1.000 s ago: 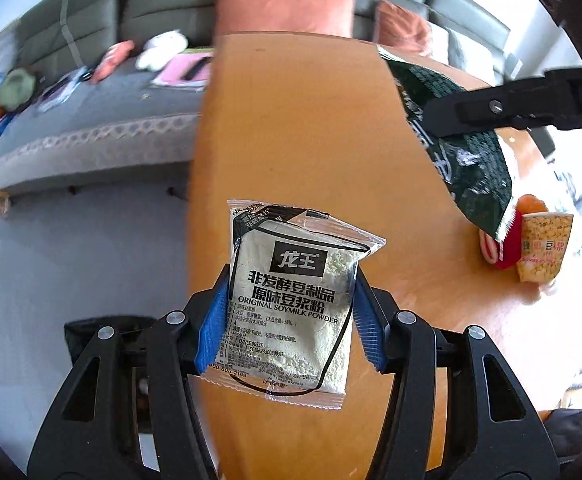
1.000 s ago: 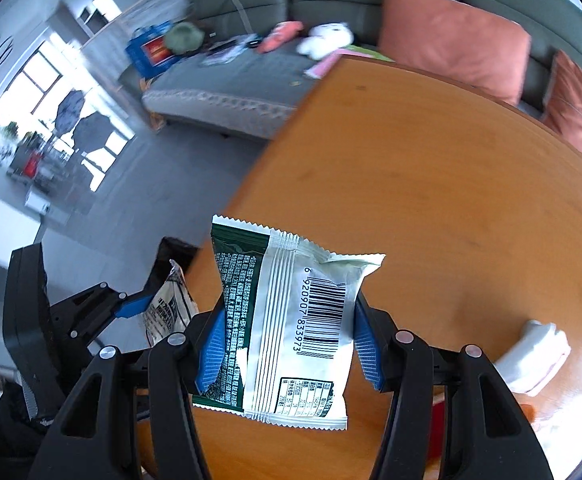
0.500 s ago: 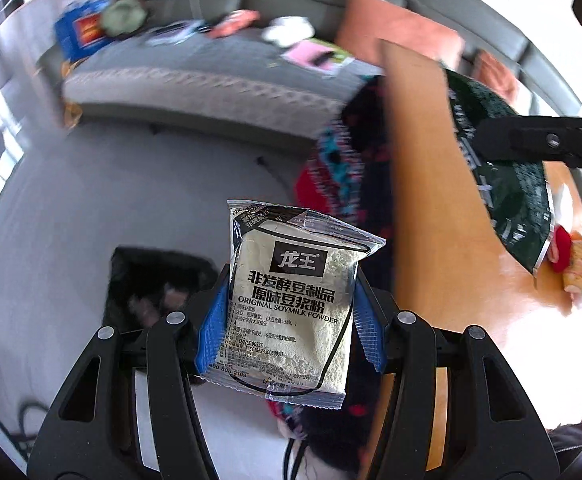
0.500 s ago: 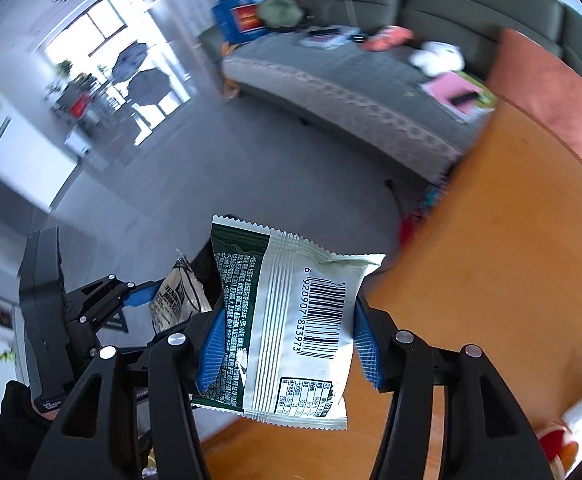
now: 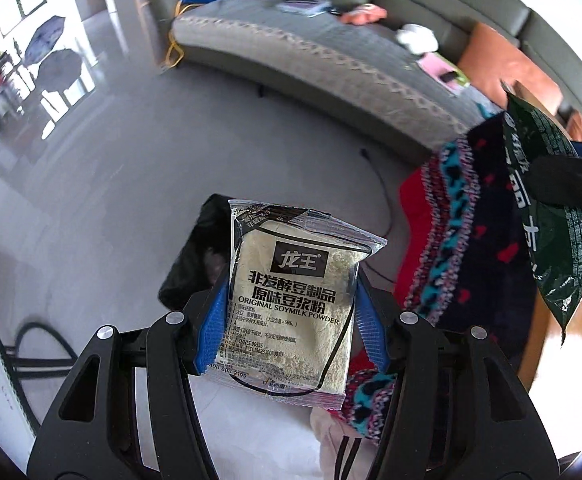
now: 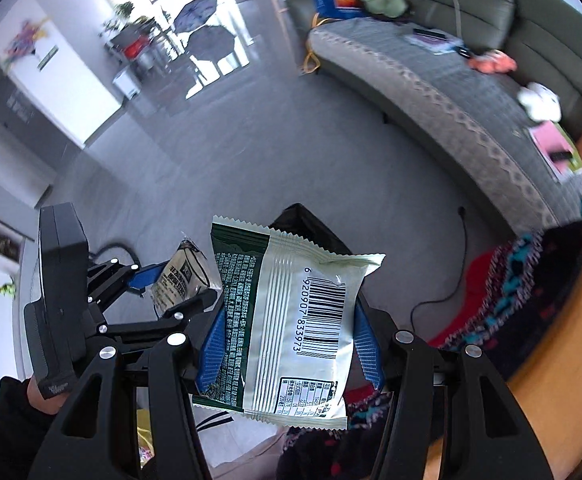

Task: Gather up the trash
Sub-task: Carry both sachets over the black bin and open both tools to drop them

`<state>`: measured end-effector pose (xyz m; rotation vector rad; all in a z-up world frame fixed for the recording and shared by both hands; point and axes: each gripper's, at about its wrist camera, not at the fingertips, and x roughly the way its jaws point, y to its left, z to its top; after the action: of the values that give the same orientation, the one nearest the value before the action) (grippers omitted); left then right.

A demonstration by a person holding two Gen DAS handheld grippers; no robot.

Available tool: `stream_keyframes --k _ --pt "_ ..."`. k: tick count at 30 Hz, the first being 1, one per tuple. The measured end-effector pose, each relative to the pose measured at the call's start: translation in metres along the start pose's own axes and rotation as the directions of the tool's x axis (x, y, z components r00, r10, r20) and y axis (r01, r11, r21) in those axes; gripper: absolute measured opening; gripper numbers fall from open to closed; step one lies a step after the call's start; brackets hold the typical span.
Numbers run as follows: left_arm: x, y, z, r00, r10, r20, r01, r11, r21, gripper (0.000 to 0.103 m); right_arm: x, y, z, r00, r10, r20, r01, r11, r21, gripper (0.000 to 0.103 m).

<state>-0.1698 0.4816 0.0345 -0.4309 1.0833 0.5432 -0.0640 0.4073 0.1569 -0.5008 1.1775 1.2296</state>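
Below, black trash bag (image 5: 207,256), contents unclear.

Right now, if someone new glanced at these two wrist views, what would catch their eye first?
Each hand-held gripper is clamped on a packet: the left hand-held gripper holds a clear soymilk powder packet, the right hand-held gripper a green and silver snack packet with its barcode showing. Behind both packets, down on the grey floor, sits a black trash bag. A grey sofa strewn with small things curves across the top of both views.
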Motion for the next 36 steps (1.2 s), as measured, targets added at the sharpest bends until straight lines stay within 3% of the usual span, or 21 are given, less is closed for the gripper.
stream_keyframes --k 4,6,8,13,22,28,36 --pt "0.008 0.027 0.004 1.0 0.028 -0.006 -0.028 0.999 -0.028 0.058 0.027 0.022 0.031 1.0 0.025 -0.008 -0.025 0.999 -0.036 0.06" --pt "0.009 0.04 0.009 0.997 0.083 -0.002 -0.083 0.996 -0.042 0.098 0.038 0.031 0.043 1.0 0.004 0.0 -0.004 0.998 -0.057 0.068" --pt "0.006 0.051 0.016 0.991 0.129 0.02 -0.127 0.99 -0.057 0.097 0.045 0.038 0.051 1.0 -0.004 0.006 0.004 0.997 -0.078 0.07" --pt "0.005 0.071 0.02 0.991 0.136 0.014 -0.133 0.986 -0.103 0.097 0.053 0.044 0.052 1.0 0.009 -0.011 -0.01 0.995 -0.095 0.07" --pt "0.006 0.066 0.016 0.991 0.131 0.004 -0.13 0.987 -0.091 0.097 0.039 0.04 0.039 1.0 0.018 -0.012 -0.018 0.998 -0.058 0.07" --pt "0.002 0.048 0.011 0.995 0.104 0.01 -0.103 0.992 -0.071 0.097 0.016 0.026 0.021 1.0 0.021 0.014 -0.021 1.0 -0.013 0.07" --pt "-0.01 -0.004 0.006 0.998 0.061 0.027 -0.062 0.998 0.034 0.097 -0.02 -0.001 -0.016 0.998 0.025 0.049 -0.029 0.997 0.069 0.07"
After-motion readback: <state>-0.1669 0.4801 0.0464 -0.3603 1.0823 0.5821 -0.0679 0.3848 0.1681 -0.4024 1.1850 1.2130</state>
